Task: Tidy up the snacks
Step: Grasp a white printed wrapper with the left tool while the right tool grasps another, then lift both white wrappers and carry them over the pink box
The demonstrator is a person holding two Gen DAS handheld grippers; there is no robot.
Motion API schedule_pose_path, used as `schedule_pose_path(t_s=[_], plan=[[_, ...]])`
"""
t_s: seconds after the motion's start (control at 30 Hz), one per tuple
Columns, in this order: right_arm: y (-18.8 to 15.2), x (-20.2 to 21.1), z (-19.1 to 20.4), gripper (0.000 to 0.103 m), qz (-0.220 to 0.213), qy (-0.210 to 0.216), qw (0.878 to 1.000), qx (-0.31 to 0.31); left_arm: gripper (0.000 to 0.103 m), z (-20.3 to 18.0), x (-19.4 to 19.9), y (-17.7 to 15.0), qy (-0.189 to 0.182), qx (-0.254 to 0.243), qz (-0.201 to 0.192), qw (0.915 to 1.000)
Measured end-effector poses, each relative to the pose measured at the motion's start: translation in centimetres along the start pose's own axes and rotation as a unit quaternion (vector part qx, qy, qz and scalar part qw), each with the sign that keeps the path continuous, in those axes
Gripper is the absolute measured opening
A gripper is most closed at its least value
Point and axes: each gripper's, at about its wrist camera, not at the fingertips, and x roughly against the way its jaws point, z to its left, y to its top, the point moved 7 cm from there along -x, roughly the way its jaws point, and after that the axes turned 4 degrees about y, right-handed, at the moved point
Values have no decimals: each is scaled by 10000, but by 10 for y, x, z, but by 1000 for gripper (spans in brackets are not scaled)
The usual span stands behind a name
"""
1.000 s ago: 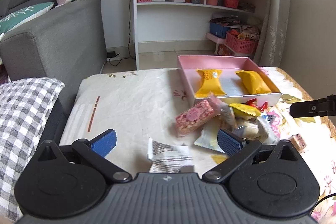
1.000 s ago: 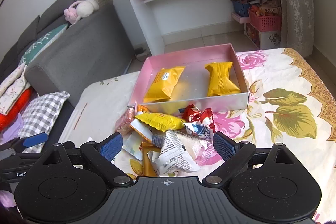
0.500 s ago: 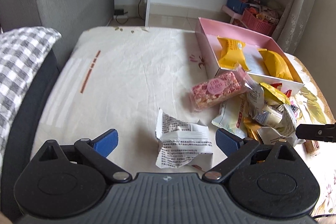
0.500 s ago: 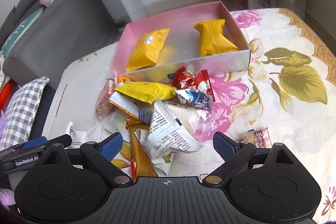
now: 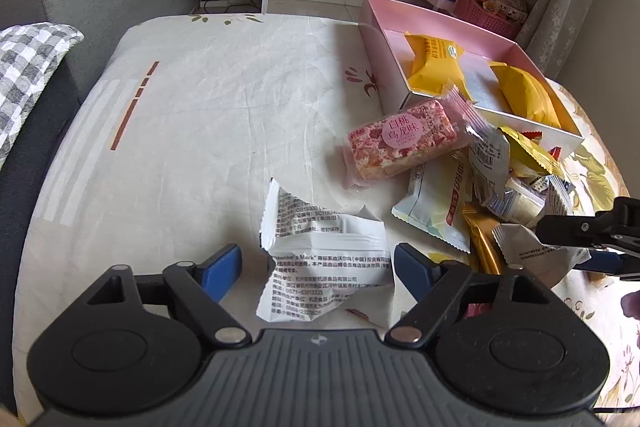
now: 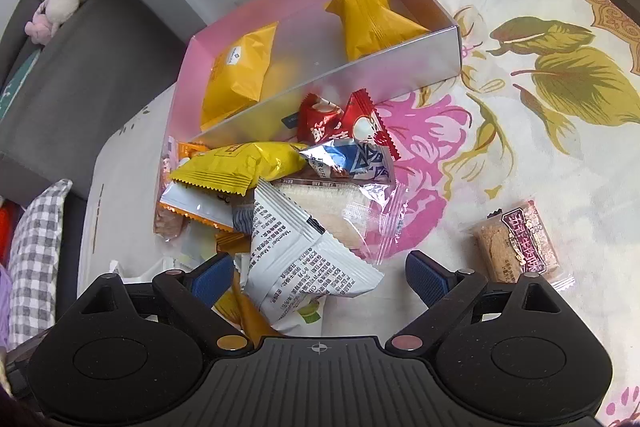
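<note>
Left gripper (image 5: 318, 267): jaws apart and just been closing in; one white printed packet (image 5: 326, 259) lies between the blue pads, not pressed by either as far as the view shows. Packet sits on the worktop (image 5: 200, 115), alone, on the open side away from the pink box (image 5: 400, 27).

Right gripper (image 6: 320, 277): jaws wide apart, nothing clamped. A second white printed packet (image 6: 296, 247) lies between its pads, at the near edge of the snack pile (image 6: 280, 179).

Pile touches the near wall of the pink box. Countable in it from the right wrist view: 1 yellow zigzag-edged packet (image 6: 240, 167), 2 red packets (image 6: 340, 123), 1 silver-blue packet (image 6: 352, 159), 1 clear-wrapped pale bar (image 6: 336, 211); more wrappers underneath, count uncertain.

One pink nougat bar (image 5: 402, 143) leans at the box's near corner, left wrist view.

Inside the pink box: 2 yellow packets (image 6: 240, 71), well apart, one toward each end.

One brown bar with maroon label (image 6: 518, 245) lies apart from the pile, beside the right gripper's outer finger.
</note>
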Motion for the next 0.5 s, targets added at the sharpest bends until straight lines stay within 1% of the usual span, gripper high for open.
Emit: schedule_pose_path(t_s=[0.2,0.3,0.33,0.4,0.5], plan=[[0,-3,-1,92,-30,-96,9999,22,60,-2,-1,-2,-49,-3,50,10000],[0,-3,0,88,-47,-65,10000,43,60,-2,1,-2,-72,7,51,10000],[0,-2,1,86,-51,-48,10000,42,59,-3,1,-2,-75,1,48,10000],[0,-1,2,84,-69,-60,9999,47,59,-3,2,-2,-79,2,52,10000],[1,1,4,76,-120,-53,9999,67,59,-4,3,-2,-88,10,63,9999]])
